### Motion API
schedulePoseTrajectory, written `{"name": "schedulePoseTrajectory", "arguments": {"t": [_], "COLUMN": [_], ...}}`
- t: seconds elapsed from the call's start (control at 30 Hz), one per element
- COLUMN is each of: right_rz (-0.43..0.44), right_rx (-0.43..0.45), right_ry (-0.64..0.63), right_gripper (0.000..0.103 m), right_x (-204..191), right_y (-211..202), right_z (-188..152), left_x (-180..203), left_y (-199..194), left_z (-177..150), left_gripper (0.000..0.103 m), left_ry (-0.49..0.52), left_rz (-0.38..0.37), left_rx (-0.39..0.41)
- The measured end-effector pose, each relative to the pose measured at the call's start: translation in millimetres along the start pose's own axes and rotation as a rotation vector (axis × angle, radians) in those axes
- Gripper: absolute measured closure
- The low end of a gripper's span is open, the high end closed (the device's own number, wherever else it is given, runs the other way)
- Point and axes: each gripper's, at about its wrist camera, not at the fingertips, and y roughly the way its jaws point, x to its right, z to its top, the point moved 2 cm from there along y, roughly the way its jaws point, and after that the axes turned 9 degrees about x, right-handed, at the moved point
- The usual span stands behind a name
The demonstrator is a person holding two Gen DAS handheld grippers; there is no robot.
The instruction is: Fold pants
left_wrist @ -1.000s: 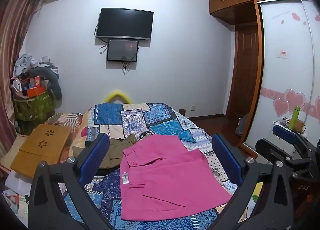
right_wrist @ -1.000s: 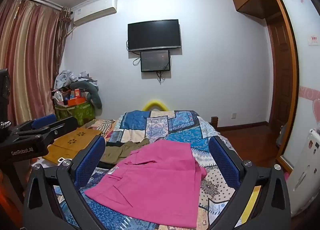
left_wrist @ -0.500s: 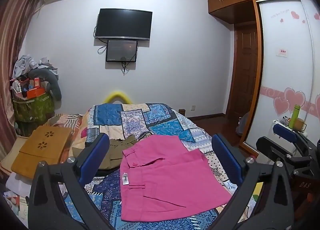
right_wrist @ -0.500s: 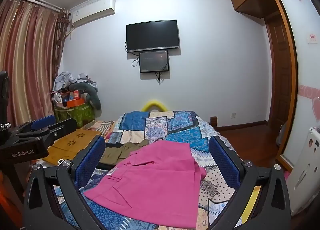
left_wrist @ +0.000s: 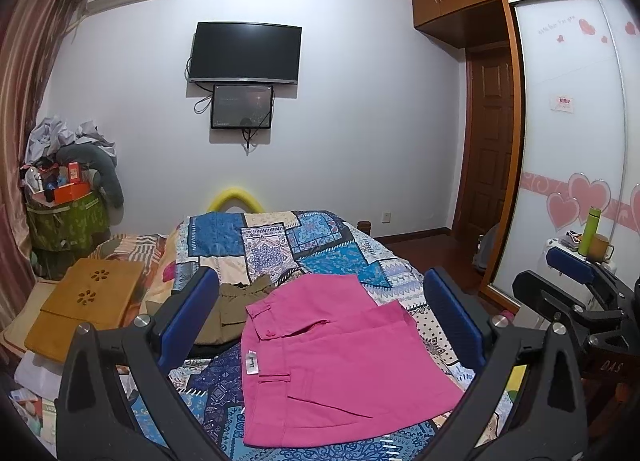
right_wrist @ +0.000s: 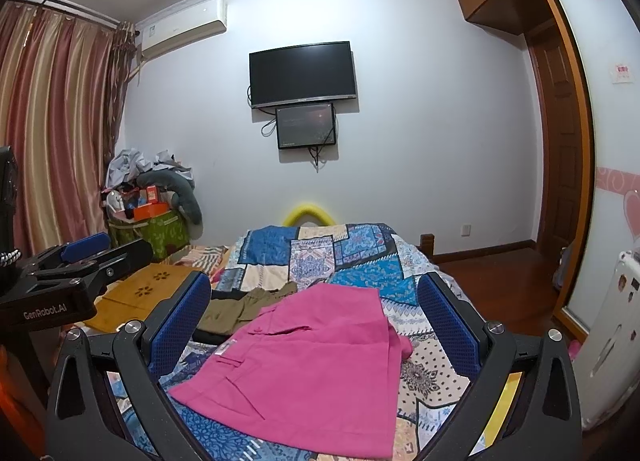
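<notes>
Folded pink pants (left_wrist: 340, 365) lie flat on the patchwork bedspread (left_wrist: 280, 237), waistband toward the left; they also show in the right wrist view (right_wrist: 312, 373). My left gripper (left_wrist: 320, 313) is open and empty, held above the near part of the bed with the pants between its blue pads. My right gripper (right_wrist: 316, 313) is open and empty, likewise held back above the pants. The right gripper also shows at the right edge of the left wrist view (left_wrist: 576, 301).
Olive-brown pants (left_wrist: 232, 309) lie crumpled left of the pink ones. A wooden lap tray (left_wrist: 88, 301) sits at the bed's left. A green bin piled with clutter (left_wrist: 64, 221) stands by the curtain. A wardrobe (left_wrist: 576, 141) and door are on the right.
</notes>
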Motion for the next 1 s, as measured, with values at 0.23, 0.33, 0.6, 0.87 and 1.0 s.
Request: {"name": "schedulePoseTrajectory", "arguments": {"t": [0.23,0.33,0.6,0.87,1.0], "right_rz": [-0.005,-0.006,-0.004,-0.006,-0.005], "right_rx": [0.006,0.006,0.008,0.006,0.006], "right_ry": [0.006,0.009,0.009,0.008,0.006], "right_gripper": [0.000,0.000,0.000,0.000,0.000], "right_x": [1.2,1.7,2.9,3.8,3.9], "right_y": [-0.1,0.9,-0.7,-1.2,-1.1], "right_z": [-0.3,-0.5,-1.8,-1.9,-1.8], "left_x": [1.0,1.2,0.9,0.2,0.4], "left_y": [-0.5,-0.5,2.1,3.1,3.1], "left_z": [0.8,0.4,0.2,-2.5,-2.3], "left_gripper": [0.000,0.000,0.000,0.000,0.000], "left_ry": [0.003,0.003,-0.002,0.003,0.002], "left_rz": [-0.005,-0.004,-0.004,-0.003,-0.001], "left_rx": [-0.002,-0.002,-0.009,-0.011,-0.010]}}
